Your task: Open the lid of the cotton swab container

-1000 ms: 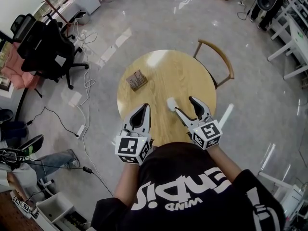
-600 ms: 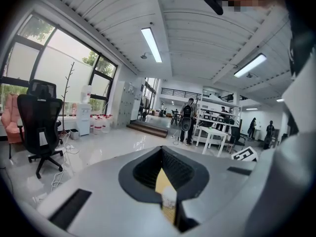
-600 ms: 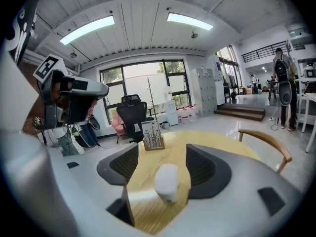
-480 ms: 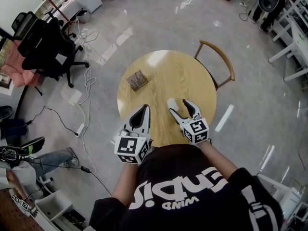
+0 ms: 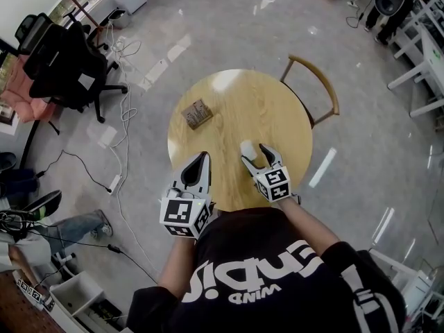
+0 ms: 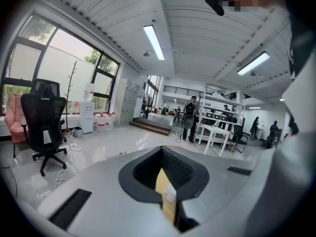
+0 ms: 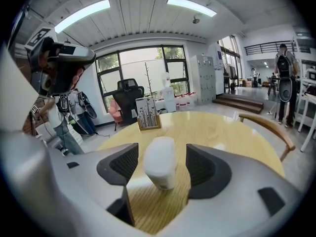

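Observation:
The cotton swab container (image 5: 247,147) is a small white tub with a rounded lid. It stands upright on the round wooden table (image 5: 270,109), near the front edge. In the right gripper view the container (image 7: 159,161) stands between the open jaws of my right gripper (image 7: 162,169), with a gap on each side and neither pad touching it. From the head view my right gripper (image 5: 254,153) reaches in from the near side. My left gripper (image 5: 201,157) hovers shut over the table's near left edge, a hand's width left of the container. Nothing is held in my left gripper (image 6: 163,154).
A brown holder with a patterned card (image 5: 198,114) stands on the far left of the table, also seen as the holder (image 7: 148,113) beyond the container. A wooden chair (image 5: 313,82) stands at the table's far right. A black office chair (image 5: 69,61) and floor cables (image 5: 121,127) lie to the left.
My right gripper has come down and in toward the container, which now stands between its open jaws. The left gripper has stayed where it was, shut.

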`<state>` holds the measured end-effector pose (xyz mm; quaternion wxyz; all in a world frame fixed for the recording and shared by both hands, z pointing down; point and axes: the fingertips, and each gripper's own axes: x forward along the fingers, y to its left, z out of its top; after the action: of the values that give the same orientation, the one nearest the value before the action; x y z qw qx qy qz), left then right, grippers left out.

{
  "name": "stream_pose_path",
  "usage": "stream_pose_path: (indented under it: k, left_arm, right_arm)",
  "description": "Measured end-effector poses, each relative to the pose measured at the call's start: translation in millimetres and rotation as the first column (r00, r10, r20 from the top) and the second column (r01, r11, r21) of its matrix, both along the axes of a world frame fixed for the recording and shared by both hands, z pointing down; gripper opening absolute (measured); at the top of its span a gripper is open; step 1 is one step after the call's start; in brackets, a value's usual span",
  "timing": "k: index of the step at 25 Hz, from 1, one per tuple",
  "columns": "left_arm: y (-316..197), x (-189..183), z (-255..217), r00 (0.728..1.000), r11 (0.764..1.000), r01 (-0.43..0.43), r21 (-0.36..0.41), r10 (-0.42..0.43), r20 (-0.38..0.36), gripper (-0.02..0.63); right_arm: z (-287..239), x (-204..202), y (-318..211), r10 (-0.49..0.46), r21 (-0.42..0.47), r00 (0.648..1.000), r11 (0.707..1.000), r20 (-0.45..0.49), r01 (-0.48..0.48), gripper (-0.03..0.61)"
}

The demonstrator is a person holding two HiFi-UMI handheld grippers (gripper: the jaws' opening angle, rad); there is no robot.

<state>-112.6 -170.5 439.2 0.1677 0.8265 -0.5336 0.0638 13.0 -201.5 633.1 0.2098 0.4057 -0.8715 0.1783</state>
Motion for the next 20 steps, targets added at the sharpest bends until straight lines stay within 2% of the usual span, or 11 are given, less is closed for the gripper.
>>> stream_pose_path:
  k: [20]
  left_arm:
    - [0, -13, 14, 1.0, 0.999, 0.013, -0.036, -0.012, 0.023, 0.009]
  right_arm:
    - [71, -4, -7, 0.018, -0.097, 0.992, 0.995, -0.125, -0.03, 0.279]
